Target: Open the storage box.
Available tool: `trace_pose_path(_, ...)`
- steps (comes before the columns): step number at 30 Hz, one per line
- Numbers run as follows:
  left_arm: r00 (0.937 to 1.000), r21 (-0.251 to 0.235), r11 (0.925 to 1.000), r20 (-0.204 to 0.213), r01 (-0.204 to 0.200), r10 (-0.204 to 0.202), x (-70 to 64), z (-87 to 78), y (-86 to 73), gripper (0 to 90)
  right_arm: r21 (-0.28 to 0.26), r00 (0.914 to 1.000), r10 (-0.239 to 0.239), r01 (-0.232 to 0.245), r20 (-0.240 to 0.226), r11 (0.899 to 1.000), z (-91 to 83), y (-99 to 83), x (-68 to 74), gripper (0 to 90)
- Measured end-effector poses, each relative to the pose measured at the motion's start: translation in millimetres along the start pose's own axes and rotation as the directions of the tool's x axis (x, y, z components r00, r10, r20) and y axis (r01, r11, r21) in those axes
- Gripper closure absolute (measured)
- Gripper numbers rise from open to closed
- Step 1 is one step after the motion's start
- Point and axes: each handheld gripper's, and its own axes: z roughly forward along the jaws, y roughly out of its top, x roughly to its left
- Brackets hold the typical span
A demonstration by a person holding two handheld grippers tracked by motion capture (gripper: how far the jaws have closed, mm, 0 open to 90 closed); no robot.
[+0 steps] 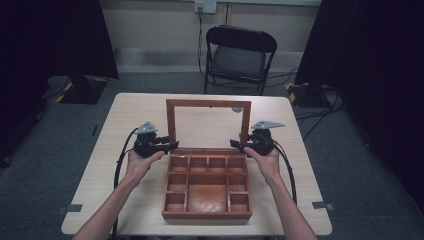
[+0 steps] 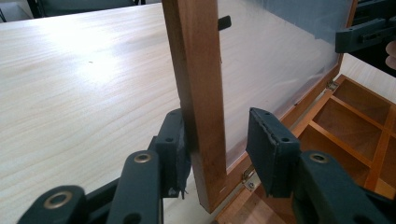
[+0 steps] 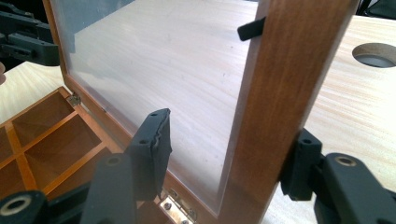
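Up close, both tongs (image 2: 217, 154) (image 3: 229, 154) gape astride the lid (image 1: 208, 103) uprights, hinges (image 3: 180, 210) visible.

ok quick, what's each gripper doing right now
Left gripper: open, jaws either side of the lid frame, not clamped.
Right gripper: open, jaws straddling the lid's other side rail.
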Motion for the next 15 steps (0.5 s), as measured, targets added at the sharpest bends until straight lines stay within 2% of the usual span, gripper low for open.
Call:
trace_pose_path(7, 0.9995, 0.012, 0.9998, -0.028, -0.013, 0.013, -0.7, 4.5, 0.5, 56.6, -0.004, 0.9999, -0.006, 0.006, 0.014, 1.0, 6.4, 0.2, -1.7, 40.8)
trace_pose_path(10, 0.9998, 0.013, 0.9999, -0.019, 0.002, -0.001, 2.0, 4.9, 0.1, 57.1, 0.0, 0.9997, -0.003, 0.003, 0.025, 1.0, 9.9, -0.5, -1.5, 38.3)
trace_pose_path(15, 0.9997, 0.02, 0.9998, -0.022, 0.007, -0.007, 6.1, 9.9, -1.3, 56.6, -0.003, 0.9995, 0.026, -0.026, 0.016, 1.0, 14.1, -2.0, -5.7, 36.5)
